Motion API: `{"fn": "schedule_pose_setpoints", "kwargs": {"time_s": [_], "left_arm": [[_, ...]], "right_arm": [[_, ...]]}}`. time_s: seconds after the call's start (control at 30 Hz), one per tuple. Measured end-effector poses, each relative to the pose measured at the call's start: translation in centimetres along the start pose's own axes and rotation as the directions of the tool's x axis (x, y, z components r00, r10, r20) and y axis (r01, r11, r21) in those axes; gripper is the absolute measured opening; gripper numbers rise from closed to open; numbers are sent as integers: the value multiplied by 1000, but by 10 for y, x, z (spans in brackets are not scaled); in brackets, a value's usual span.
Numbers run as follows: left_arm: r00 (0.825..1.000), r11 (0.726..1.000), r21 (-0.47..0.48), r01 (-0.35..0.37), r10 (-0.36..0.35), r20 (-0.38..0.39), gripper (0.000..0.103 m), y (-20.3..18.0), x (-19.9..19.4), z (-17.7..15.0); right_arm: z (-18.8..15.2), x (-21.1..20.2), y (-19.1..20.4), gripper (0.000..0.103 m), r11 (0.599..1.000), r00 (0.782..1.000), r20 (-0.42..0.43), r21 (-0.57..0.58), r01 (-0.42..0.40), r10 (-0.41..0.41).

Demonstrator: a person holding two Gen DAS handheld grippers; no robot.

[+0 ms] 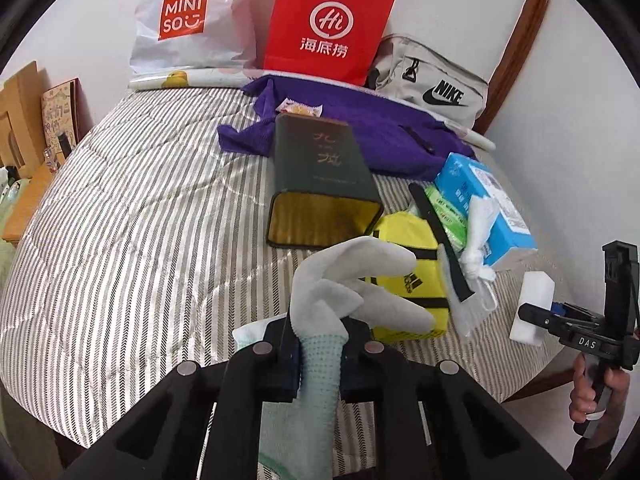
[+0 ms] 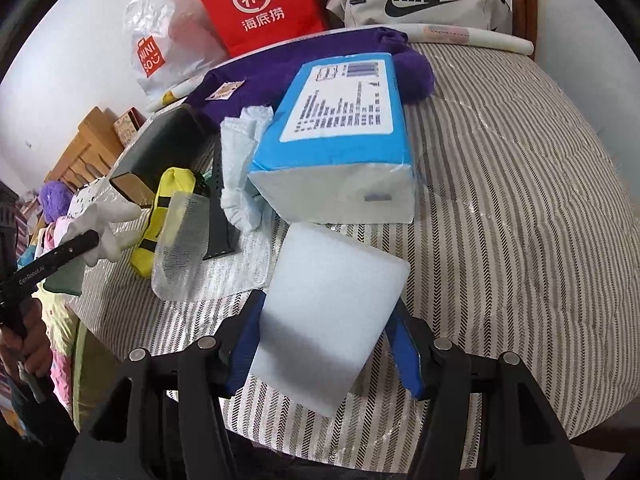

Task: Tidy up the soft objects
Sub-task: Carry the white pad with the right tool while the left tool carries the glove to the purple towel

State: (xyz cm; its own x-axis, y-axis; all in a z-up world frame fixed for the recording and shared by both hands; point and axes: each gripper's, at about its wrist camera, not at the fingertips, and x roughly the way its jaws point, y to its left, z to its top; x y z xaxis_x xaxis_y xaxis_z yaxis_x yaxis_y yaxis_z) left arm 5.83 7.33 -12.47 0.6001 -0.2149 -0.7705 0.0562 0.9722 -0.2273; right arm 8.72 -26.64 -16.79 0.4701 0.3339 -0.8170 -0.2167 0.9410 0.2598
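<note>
Nearest the left wrist camera, the left claw (image 1: 320, 360) is closed narrow on the cuff of a white work glove (image 1: 352, 280), whose limp fingers stick up and forward above the striped bedspread (image 1: 140, 220). In the right wrist view, the right claw (image 2: 324, 344) clamps a white foam block (image 2: 332, 320) between its blue pads (image 2: 406, 354), held partly open by the block's width, just above the near edge of the bed. Beyond the glove lies a dark green box (image 1: 320, 176) on its side, open end toward the camera, with gold characters too blurred to read. To its right sit a yellow pouch (image 1: 408, 276) with an Adidas mark, a black strap (image 1: 440, 236), a clear plastic bag (image 1: 468, 308), a green packet (image 1: 448, 212) and a blue tissue pack (image 2: 344, 128) with a printed label too small to read, a crumpled tissue (image 2: 244, 168) beside it. At the far side a purple cloth (image 1: 380, 128) spreads under a red bag (image 1: 328, 20) marked "Hi 海底捞", a white bag (image 1: 188, 24) marked "MINISO" and a grey bag (image 1: 432, 76) marked "NIKE", all against the wall.
</note>
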Motion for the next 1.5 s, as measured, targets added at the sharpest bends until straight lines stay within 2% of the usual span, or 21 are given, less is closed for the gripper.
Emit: {"fn": "schedule_pose_setpoints", "kwargs": {"time_s": [0.4, 0.77, 1.17, 1.5], "left_arm": [[999, 1000, -6, 21, -20, 36, 13, -2, -26, 18], [995, 1000, -12, 25, -24, 98, 13, -5, -43, 53], [993, 999, -11, 40, -39, 110, 13, -15, -33, 100], [996, 998, -31, 50, -47, 81, 13, -11, -1, 137]], "right_arm": [[19, -31, 7, 59, 999, 998, 59, -31, -21, 23], [53, -46, 14, 59, 997, 994, 102, -74, -38, 45], [108, -46, 17, 59, 993, 987, 145, -109, -53, 69], [154, -25, 13, 59, 994, 986, 151, -100, -53, 68]]}}
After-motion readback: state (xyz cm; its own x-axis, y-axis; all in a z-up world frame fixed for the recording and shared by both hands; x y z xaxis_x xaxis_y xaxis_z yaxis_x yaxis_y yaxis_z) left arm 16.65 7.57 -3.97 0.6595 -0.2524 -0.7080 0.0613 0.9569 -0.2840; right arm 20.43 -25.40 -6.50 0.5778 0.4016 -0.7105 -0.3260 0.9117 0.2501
